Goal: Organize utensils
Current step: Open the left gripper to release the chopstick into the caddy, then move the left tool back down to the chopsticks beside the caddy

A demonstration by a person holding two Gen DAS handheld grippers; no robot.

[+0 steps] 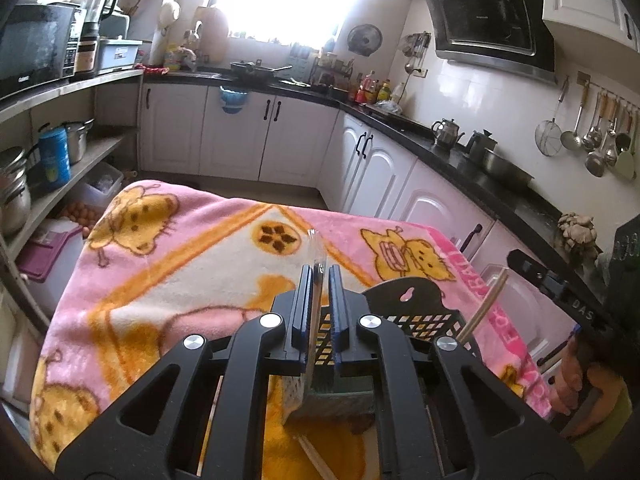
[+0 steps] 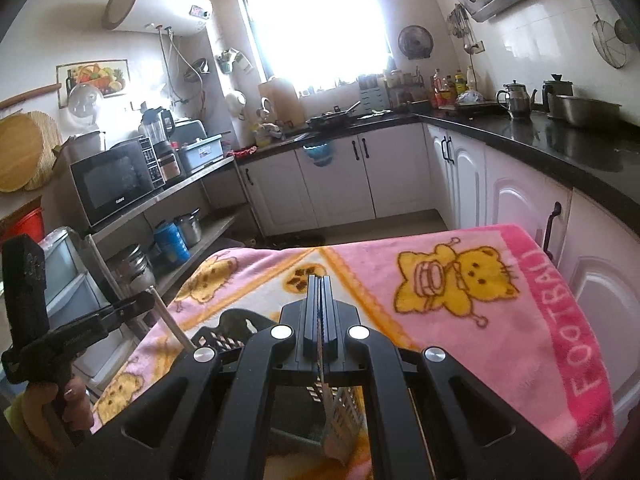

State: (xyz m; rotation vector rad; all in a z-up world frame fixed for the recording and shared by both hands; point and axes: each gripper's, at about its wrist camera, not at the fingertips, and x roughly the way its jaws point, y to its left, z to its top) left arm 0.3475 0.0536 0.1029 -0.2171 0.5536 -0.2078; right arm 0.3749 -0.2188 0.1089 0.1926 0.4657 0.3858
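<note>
Left tool [image 1: 320,276], centre of the left wrist view: fingers pinching a thin clear utensil handle [image 1: 316,256], its wide perforated head hanging low in the frame. Looks like a slotted spatula; not certain.

Right tool [image 2: 320,292], centre of the right wrist view: fingers pressed together on a thin metal handle [image 2: 320,344]; a slotted turner head [image 2: 340,420] hangs at bottom centre.

Black basket [image 1: 404,312] sits on the pink blanket [image 1: 180,272] covering the desk, just right of the left tool. One chopstick [image 1: 484,308] stands in it, leaning right.

Progress, my read: early-to-mid. One chopstick is binned, two utensils are in hand and not yet dropped in. More chopsticks seem to lie at the bottom of the left view, still loose.

Readable text: "FOOTBALL" on the blanket's pink border [image 2: 576,352], "Galanz" on the microwave [image 2: 116,188] at left. Range hood label is too small to read.
</note>
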